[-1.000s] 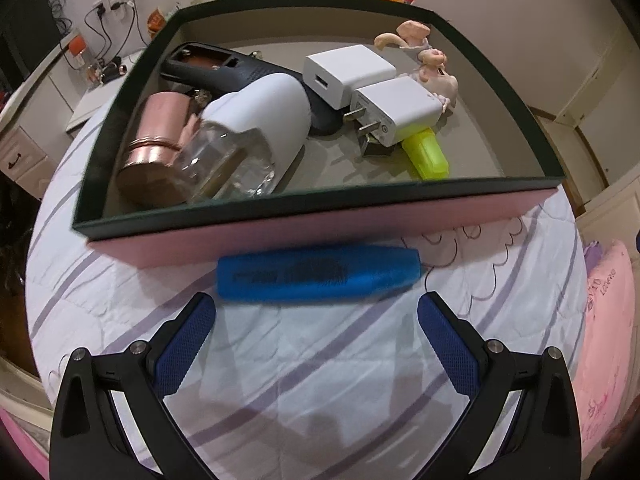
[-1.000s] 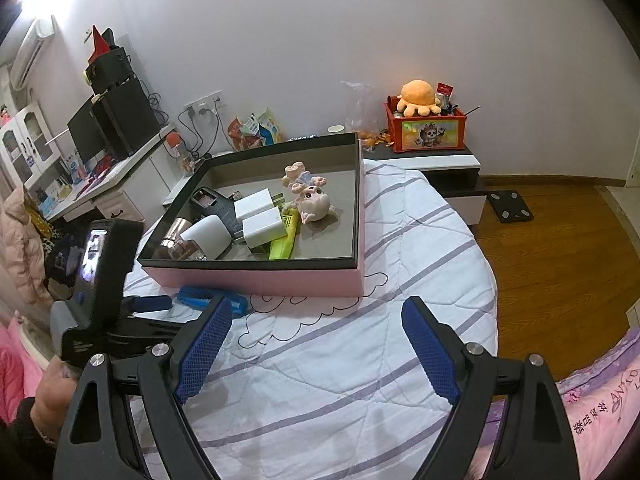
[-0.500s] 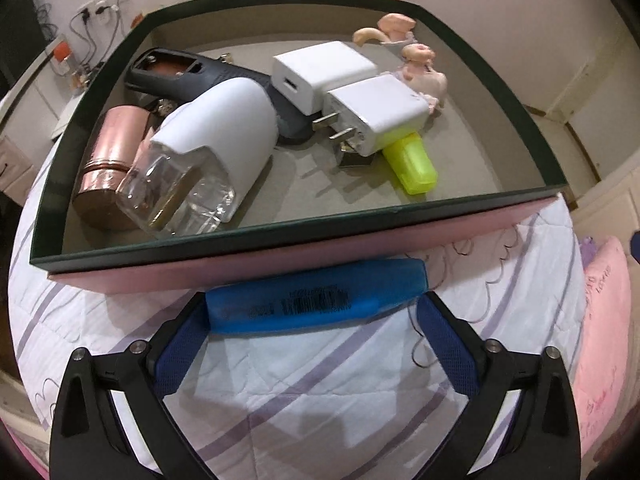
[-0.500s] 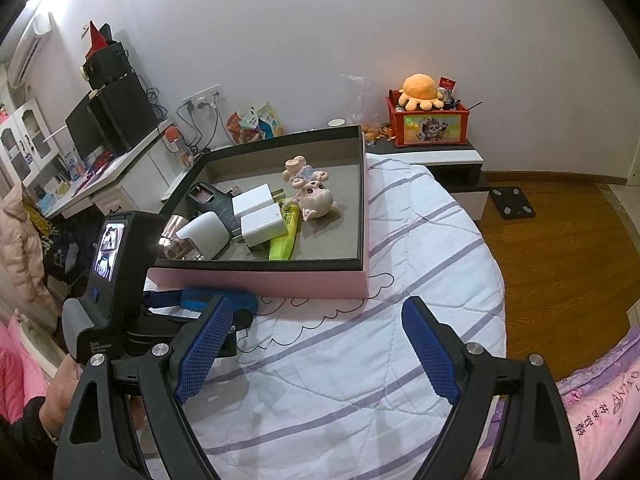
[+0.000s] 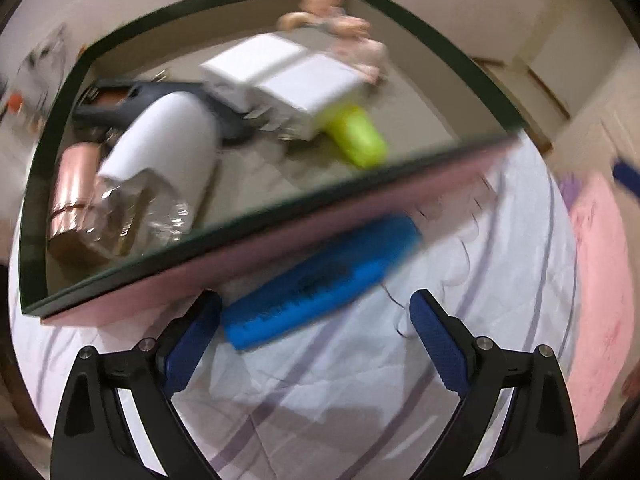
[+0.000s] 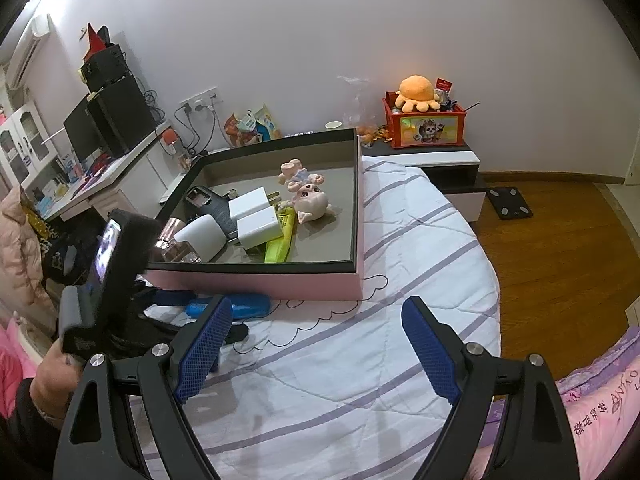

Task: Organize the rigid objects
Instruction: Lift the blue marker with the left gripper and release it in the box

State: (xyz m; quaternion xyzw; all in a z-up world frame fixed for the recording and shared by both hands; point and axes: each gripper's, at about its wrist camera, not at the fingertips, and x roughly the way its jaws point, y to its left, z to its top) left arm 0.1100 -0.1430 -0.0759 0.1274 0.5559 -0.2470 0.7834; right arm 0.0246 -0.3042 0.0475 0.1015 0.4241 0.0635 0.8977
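A blue cylindrical case (image 5: pixel 320 280) lies on the striped bedsheet against the pink front wall of the open box (image 5: pixel 280 256); it also shows in the right wrist view (image 6: pixel 240 306). My left gripper (image 5: pixel 316 340) is open, its fingers to either side of the case's near end without touching it. The box (image 6: pixel 256 284) holds two white chargers (image 6: pixel 256 220), a yellow highlighter (image 6: pixel 280 246), a pig figurine (image 6: pixel 310 200), a white-capped glass bottle (image 5: pixel 160 176) and a copper tube (image 5: pixel 74 192). My right gripper (image 6: pixel 316 356) is open and empty above the sheet.
A desk with a monitor (image 6: pixel 108 120) stands at the left. A red toy box with an orange plush (image 6: pixel 422 120) sits on a low cabinet behind the bed. The wooden floor (image 6: pixel 560 240) lies to the right. A pink quilt (image 5: pixel 600 280) lies at the right.
My left gripper has moved forward and tilted, so the blue case now lies between its open fingers. The view is blurred by motion. The right gripper has barely moved.
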